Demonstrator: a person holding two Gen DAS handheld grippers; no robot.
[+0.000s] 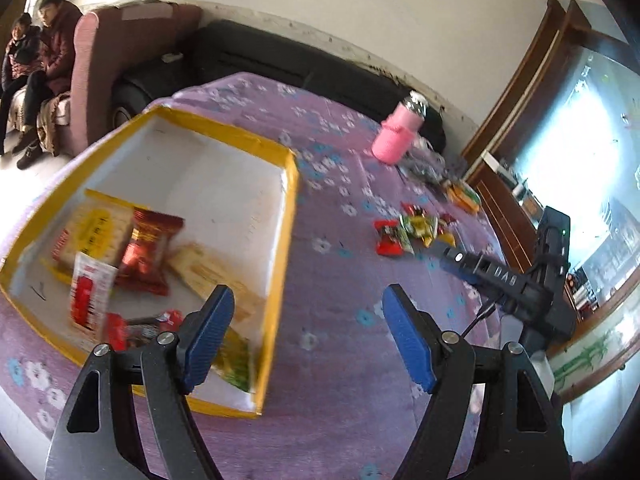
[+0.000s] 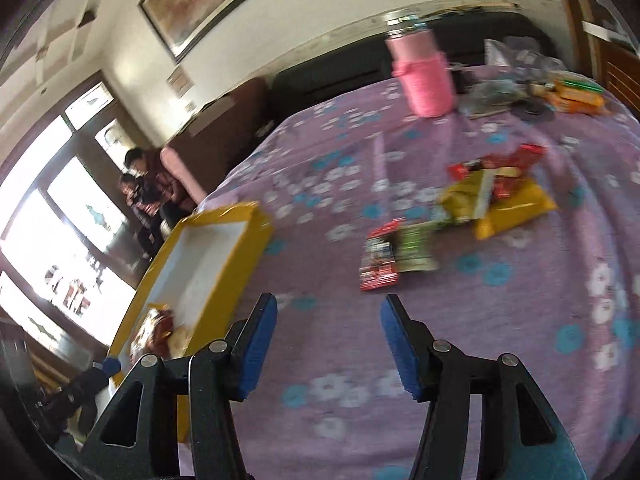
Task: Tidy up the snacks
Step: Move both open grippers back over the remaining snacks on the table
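A shallow white box with a yellow rim (image 1: 289, 208) lies on the purple flowered cloth (image 1: 340, 340) and holds several snacks, among them a red packet (image 1: 149, 248), a cracker pack (image 1: 96, 228) and a white-and-red packet (image 1: 88, 292). My left gripper (image 1: 308, 296) hangs open over the box's near right corner with nothing between its pads. Loose snacks (image 1: 412, 228) lie in a small heap further right. In the right wrist view my right gripper (image 2: 330, 304) is open and empty above the cloth. Red and green packets (image 2: 396, 258) and a yellow bag (image 2: 516, 208) lie ahead of it, the box (image 2: 240, 264) to its left.
A pink bottle (image 1: 394, 136) (image 2: 426, 76) stands at the far side of the table, with clutter and small boxes (image 2: 576, 98) beside it. A black sofa (image 1: 280, 60) runs behind. Two people (image 1: 44, 52) sit at the back left. A wooden cabinet (image 1: 516, 128) stands on the right.
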